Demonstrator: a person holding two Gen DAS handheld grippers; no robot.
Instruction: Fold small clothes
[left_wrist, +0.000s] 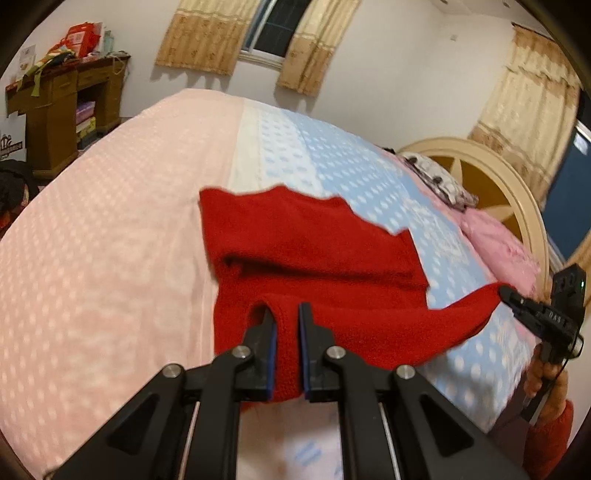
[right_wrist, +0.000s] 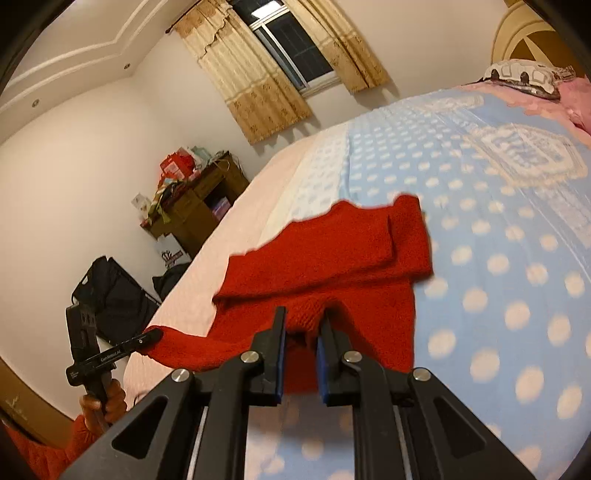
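A small red knit sweater (left_wrist: 314, 254) lies partly folded on the bed, its near edge lifted. My left gripper (left_wrist: 287, 317) is shut on the sweater's near left corner, cloth bunched between its fingers. My right gripper (right_wrist: 303, 326) is shut on the sweater (right_wrist: 332, 254) at its near right corner. Each gripper shows in the other's view: the right gripper (left_wrist: 504, 291) pinches the stretched corner at the right, and the left gripper (right_wrist: 157, 334) pinches the corner at the left. The near edge hangs taut between them above the bedspread.
The bed has a pink (left_wrist: 110, 229) and blue dotted bedspread (right_wrist: 498, 258). Pillows (left_wrist: 443, 181) and a cream headboard (left_wrist: 480, 155) are at the right. A wooden desk (left_wrist: 62, 107) with clutter stands by the far wall. A black bag (right_wrist: 114, 295) sits on the floor.
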